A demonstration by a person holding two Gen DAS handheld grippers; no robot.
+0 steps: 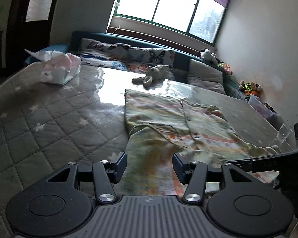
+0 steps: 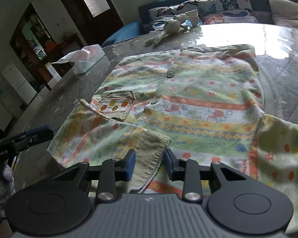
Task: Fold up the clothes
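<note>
Left gripper [image 1: 150,167] has its jaws wide apart, straddling the near sleeve of the patterned shirt [image 1: 168,117] without pinching it. Right gripper [image 2: 150,163] is spread too, with the ribbed cuff [image 2: 151,154] lying loose between its fingers. The shirt lies flat, buttons up, on the quilted bed [image 1: 49,119], with a tissue box [image 1: 59,69] far left and a stuffed bunny [image 1: 151,73] beyond.
</note>
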